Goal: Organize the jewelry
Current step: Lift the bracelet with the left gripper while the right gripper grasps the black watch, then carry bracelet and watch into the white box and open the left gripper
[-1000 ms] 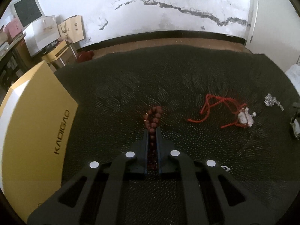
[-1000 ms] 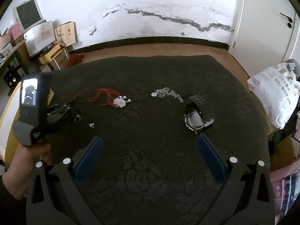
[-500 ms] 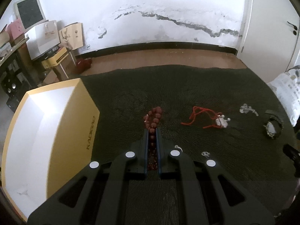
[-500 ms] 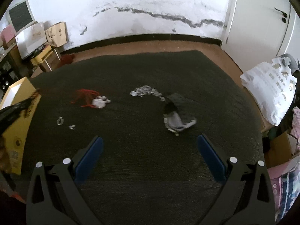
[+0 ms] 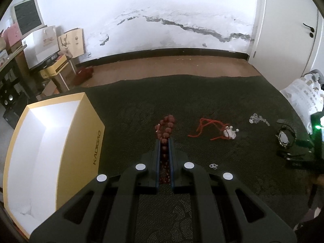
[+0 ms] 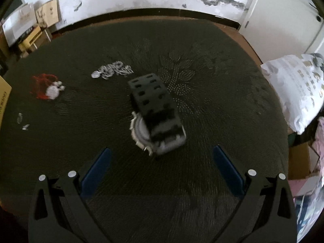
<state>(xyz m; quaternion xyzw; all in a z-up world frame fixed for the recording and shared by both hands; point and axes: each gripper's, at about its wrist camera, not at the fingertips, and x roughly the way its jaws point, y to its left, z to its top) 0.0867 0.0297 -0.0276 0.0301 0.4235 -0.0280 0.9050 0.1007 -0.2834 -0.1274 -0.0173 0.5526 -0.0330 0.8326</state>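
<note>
Since a second ago the left claw (image 5: 164, 141) has risen with its load, so the yellow box (image 5: 81, 141) now shows its white inside at the left of the left wrist view, and the right claw (image 6: 160, 158) has swung down over the black watch (image 6: 156, 117), which now fills the middle of its view, blurred. Pressed together, the left claw pinches a string of dark red beads (image 5: 166, 129); the string runs between the jaws and loops out past their tips, clear of the dark patterned cloth (image 5: 202, 101) below. The right claw stands spread wide, its blue pads on either side of the view with nothing between them; the watch lies on the cloth just beyond the tips, strap curled over its pale face.

On the cloth, a red cord with a pale pendant (image 5: 214, 130) lies right of the beads, and a silver chain (image 6: 111, 70) lies bunched beyond it, close to the watch. Two small silver pieces (image 6: 22, 121) rest apart from these, toward the box. At the right edge of the left wrist view the right claw's body shows with a green light.
</note>
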